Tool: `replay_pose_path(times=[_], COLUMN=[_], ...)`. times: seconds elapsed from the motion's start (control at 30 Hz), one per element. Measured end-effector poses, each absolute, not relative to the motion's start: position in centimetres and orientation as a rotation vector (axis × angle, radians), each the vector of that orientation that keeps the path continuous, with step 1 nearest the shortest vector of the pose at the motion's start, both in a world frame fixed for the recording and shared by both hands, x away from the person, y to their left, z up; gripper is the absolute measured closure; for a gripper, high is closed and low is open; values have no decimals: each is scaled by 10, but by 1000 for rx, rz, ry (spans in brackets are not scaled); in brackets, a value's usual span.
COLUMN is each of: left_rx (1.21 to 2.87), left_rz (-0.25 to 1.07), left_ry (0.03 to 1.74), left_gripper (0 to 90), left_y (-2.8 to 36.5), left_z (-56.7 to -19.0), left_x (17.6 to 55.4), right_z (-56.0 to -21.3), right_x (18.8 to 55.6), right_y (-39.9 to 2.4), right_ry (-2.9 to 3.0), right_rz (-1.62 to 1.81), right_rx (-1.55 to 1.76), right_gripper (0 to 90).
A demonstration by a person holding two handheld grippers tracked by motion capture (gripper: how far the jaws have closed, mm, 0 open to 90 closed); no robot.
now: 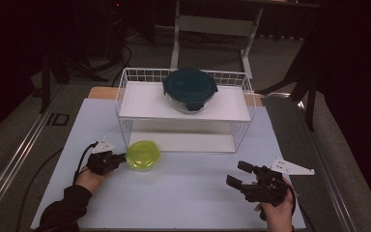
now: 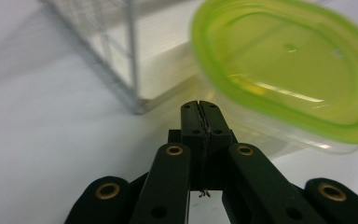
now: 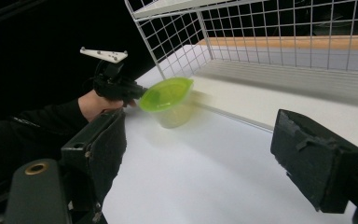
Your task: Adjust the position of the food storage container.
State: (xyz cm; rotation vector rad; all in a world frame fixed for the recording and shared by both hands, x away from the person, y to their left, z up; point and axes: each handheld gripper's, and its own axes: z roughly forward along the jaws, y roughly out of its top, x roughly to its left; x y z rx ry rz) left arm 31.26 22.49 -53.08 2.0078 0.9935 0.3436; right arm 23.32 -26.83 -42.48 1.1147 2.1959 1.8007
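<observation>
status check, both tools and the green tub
Left tool shut, empty, tips at the green-lidded clear plastic tub. Right tool open, empty. White wire rack right behind tub.

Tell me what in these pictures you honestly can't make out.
- Whether the green-lidded tub holds anything: the lid covers it in the high view, and it is blurred in the left gripper view.
- Contents of the dark-lidded glass container on the wire rack: lid hides them; too small.
- Whether the left gripper, jaws together, touches the tub: its tips are blurred there.
- The right gripper is open, empty.
</observation>
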Motion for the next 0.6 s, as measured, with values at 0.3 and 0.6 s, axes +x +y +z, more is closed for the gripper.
replay_pose_path(times=[0.3, 0.6], left_rx=[2046, 2037], left_rz=[294, 315], left_ry=[919, 952], left_gripper=[892, 892], left_y=[214, 212], left_z=[-530, -530], left_x=[303, 307], right_z=[-425, -425], right_x=[233, 232], right_y=[-268, -267], right_ry=[2194, 2195], right_rz=[1800, 1791], right_rx=[1117, 1112], right_gripper=[177, 178])
